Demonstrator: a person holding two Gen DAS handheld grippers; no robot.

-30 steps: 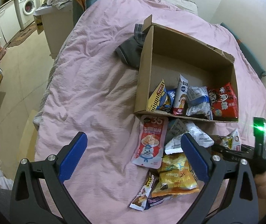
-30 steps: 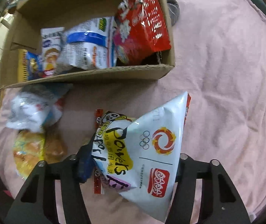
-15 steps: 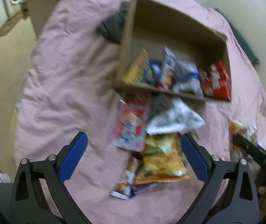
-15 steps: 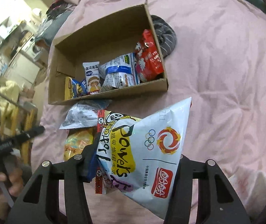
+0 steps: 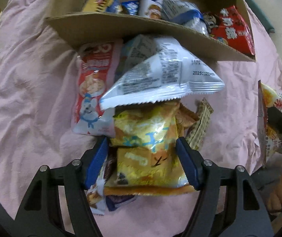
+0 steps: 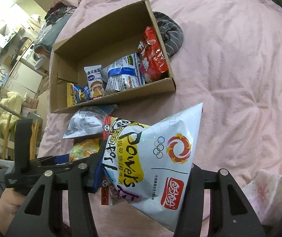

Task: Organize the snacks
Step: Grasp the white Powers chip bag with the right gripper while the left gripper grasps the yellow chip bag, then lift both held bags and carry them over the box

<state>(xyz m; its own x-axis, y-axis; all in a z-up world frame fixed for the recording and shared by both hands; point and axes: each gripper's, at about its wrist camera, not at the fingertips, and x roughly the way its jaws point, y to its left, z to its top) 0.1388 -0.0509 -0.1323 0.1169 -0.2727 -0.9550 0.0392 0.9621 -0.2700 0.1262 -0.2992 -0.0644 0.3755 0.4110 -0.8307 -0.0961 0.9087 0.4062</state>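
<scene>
A cardboard box (image 6: 160, 87) on the pink bedspread holds several snack packs, among them a red pack (image 6: 152, 55); it also shows in the left wrist view (image 5: 121, 27). My right gripper (image 6: 141, 169) is shut on a white chip bag (image 6: 154, 154), held above the bed. My left gripper (image 5: 143, 162) sits low over the loose pile, its blue pads (image 5: 96, 162) on either side of a yellow snack bag (image 5: 146, 158); the pads look against the bag's edges. A silver pack (image 5: 160, 75) and a red-and-white pack (image 5: 91, 83) lie beside it.
A grey striped cloth (image 6: 170, 35) lies behind the box. The right gripper with its bag shows at the right edge of the left wrist view (image 5: 273, 118). Room furniture and a washing machine (image 6: 35, 58) stand beyond the bed.
My left gripper has dropped down and forward onto the pile and narrowed around the yellow bag. My right gripper has lifted the white bag higher and pulled back from the box.
</scene>
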